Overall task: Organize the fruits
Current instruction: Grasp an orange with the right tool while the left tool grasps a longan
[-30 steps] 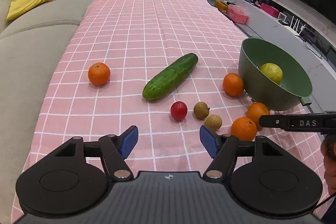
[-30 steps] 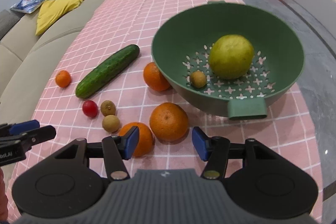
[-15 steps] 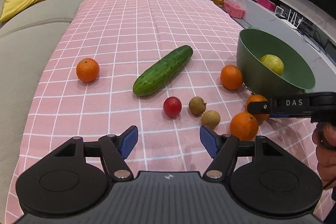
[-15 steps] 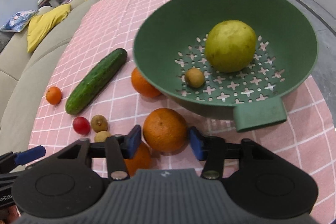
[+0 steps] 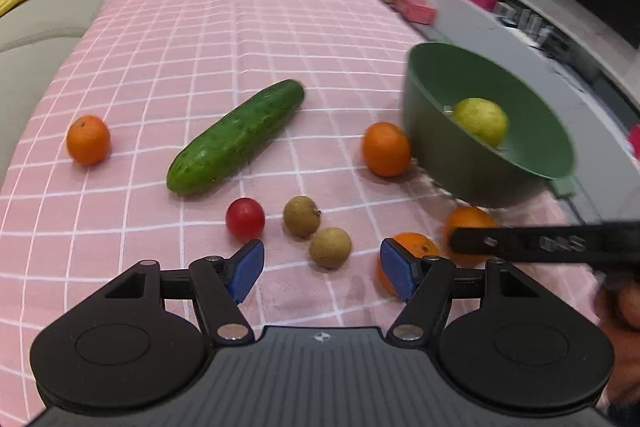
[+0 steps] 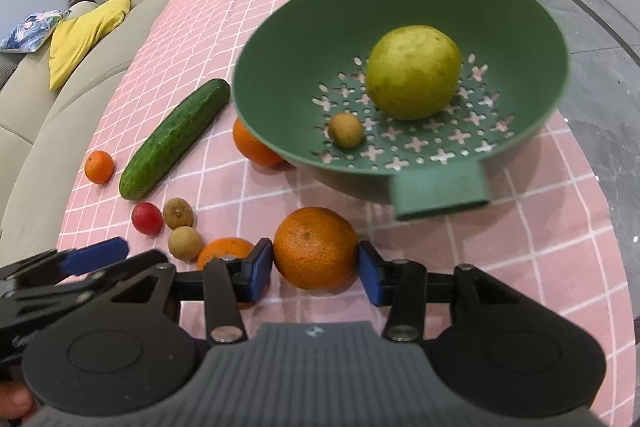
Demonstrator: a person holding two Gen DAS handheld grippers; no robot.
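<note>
As the jaws of the right gripper (image 6: 316,269) are clamped on an orange (image 6: 315,247), the green colander (image 6: 520,39) beyond them is presumably its destination; the left gripper (image 5: 322,269) is kept open, empty.

The right gripper (image 6: 316,267) has its blue pads on either side of a large orange (image 6: 315,247), both touching its skin. A second orange (image 6: 224,251) sits just left, partly behind the left finger. Beyond stands a green colander bowl (image 6: 288,67) holding a yellow-green fruit (image 6: 414,71) and a small brown longan (image 6: 345,130). On the pink checked tabletop (image 6: 520,227) lie a cucumber (image 6: 174,139), a cherry tomato (image 6: 147,218) and two more longans (image 6: 179,213). The left gripper's fingers (image 6: 96,256) enter at lower left
</note>
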